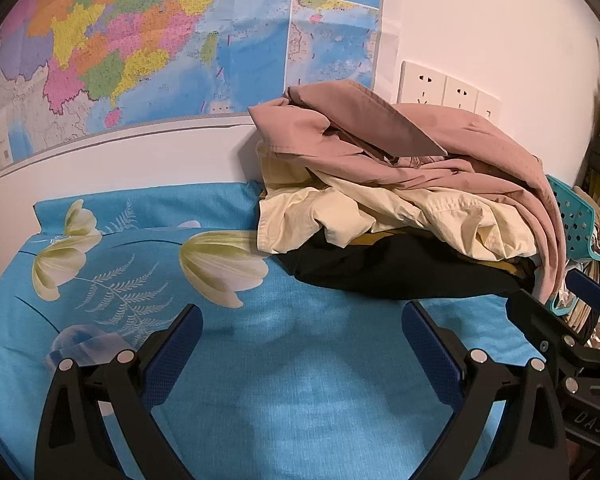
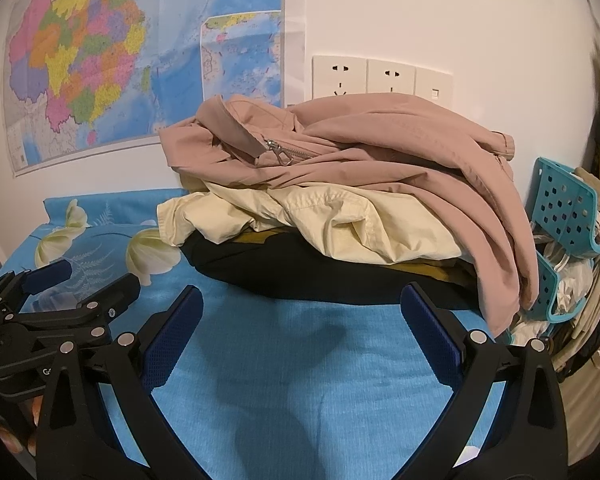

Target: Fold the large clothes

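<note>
clothes pile [image 2: 340, 208] lies beyond both grippers' wide-spread, empty fingers [image 1: 172, 352] [image 2: 432, 332].

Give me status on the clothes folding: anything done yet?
Done: nothing looks folded. The pink jacket, cream shirt and black garment sit crumpled in one pile on the blue bedsheet. In hand: nothing; left gripper and right gripper are open and empty, short of the pile. Left: every garment.
</note>
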Demonstrator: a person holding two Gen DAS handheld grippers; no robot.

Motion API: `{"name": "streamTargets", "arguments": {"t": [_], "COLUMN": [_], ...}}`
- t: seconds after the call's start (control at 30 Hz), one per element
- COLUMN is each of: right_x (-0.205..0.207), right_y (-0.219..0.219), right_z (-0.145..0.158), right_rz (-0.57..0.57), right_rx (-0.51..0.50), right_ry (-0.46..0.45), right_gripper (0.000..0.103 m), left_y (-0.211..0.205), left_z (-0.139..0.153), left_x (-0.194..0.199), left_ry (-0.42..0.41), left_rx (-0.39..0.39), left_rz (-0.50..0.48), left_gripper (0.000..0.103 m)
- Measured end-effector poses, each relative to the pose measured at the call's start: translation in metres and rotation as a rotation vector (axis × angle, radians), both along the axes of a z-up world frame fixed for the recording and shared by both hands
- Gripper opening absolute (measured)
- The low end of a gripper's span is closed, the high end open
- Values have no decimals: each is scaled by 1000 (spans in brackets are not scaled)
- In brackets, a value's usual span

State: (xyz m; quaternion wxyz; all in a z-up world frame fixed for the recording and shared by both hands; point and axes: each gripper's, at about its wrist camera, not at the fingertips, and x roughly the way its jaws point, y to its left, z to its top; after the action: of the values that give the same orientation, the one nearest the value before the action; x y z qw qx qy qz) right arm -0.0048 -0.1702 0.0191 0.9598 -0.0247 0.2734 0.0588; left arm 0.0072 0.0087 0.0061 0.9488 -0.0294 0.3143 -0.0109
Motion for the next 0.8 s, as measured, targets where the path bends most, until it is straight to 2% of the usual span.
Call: {"name": "streamTargets", "arguments": {"t": [0.47, 0.67, 0.8], "right_x": [12, 32, 61], "right_y": [2, -1, -5], "right_z": [1, 11, 24], "right_rz": [24, 64, 101], "right_rx": [-16, -61, -94], "right_ry": [-4, -30, -43], "right_gripper": [98, 98, 98], "left_y": [4, 18, 24], "left_z": [-2, -2, 2], "left_x": [14, 44, 68], "left_ry": [14, 35, 36], "left_rx": [-6, -18, -11], "left_rz": [0, 25, 42], "left_gripper": [96, 96, 96]}}
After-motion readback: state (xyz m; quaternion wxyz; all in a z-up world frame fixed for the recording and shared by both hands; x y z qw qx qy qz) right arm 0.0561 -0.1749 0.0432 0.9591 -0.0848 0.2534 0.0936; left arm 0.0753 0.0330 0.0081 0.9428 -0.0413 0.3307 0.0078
